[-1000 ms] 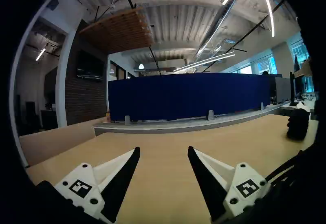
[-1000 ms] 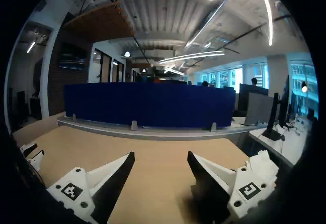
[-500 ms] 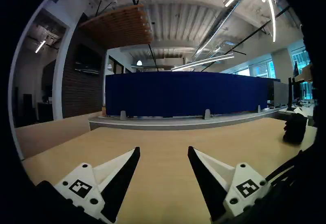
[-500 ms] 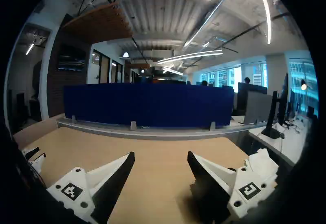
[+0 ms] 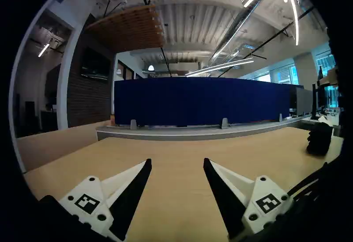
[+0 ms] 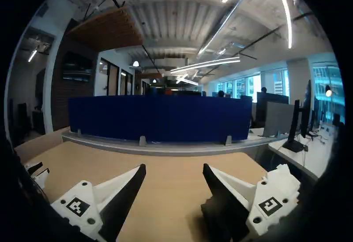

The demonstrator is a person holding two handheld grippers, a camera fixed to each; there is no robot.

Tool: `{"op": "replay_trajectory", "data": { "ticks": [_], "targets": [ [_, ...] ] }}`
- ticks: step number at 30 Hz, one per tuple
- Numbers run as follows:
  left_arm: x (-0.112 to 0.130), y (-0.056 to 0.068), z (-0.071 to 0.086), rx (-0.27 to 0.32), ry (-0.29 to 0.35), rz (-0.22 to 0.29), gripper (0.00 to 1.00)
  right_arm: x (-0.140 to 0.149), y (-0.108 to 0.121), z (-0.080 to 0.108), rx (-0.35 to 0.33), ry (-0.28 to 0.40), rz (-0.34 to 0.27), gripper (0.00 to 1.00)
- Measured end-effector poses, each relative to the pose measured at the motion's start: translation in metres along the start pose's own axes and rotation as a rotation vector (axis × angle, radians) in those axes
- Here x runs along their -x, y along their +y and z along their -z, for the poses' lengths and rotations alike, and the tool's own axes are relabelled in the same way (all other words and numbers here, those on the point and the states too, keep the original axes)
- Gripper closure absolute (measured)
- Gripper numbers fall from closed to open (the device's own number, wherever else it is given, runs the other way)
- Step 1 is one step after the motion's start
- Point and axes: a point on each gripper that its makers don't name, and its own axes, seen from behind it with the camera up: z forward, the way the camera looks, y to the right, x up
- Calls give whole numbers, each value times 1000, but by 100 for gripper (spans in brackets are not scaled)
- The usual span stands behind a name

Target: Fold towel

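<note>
Whereas the left gripper view leaned a second ago, so that the blue partition (image 5: 198,101) sloped, it now sits level, and little differs from half a second back. Since then the right gripper view has tipped up a touch, and the partition lies lower in it. The left gripper (image 5: 177,160) and the right gripper (image 6: 174,165) both have their fingers spread wide, gripping nothing, above the wooden table (image 5: 176,145).

A dark lump (image 5: 319,138) stands at the table's far right in the left gripper view. It may be the towel, though I cannot tell. It is taller than wide, its long axis upright.

In the right gripper view a dark shape (image 6: 215,213), cloth or shadow, lies just beside that gripper's right finger. A white crumpled thing (image 6: 284,175) sits beyond it.

Each finger bears a square black-and-white marker (image 5: 87,203), a pattern of blocks rather than letters.
</note>
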Motion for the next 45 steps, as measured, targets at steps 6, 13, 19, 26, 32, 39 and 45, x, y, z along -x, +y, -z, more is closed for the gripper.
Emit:
{"op": "replay_trajectory", "data": {
  "ticks": [6, 13, 19, 26, 32, 39, 45],
  "targets": [
    [0, 0, 0, 0, 0, 0, 13, -5, 12, -6, -9, 29, -3, 0],
    [0, 0, 0, 0, 0, 0, 13, 14, 14, -14, -52, 36, -35, 0],
    [0, -1, 0, 0, 0, 0, 13, 49, 26, -22, -50, 41, -53, 0],
    [0, -1, 0, 0, 0, 0, 13, 90, 38, -29, -26, 56, -82, 0],
    [0, -2, 0, 0, 0, 0, 13, 120, 48, -34, 6, 52, -75, 0],
    [0, -2, 0, 0, 0, 0, 13, 139, 60, -35, 63, 52, -88, 0],
    [1, -2, 0, 0, 0, -1, 13, 142, 45, -30, 11, 68, -93, 0]
  ]
}}
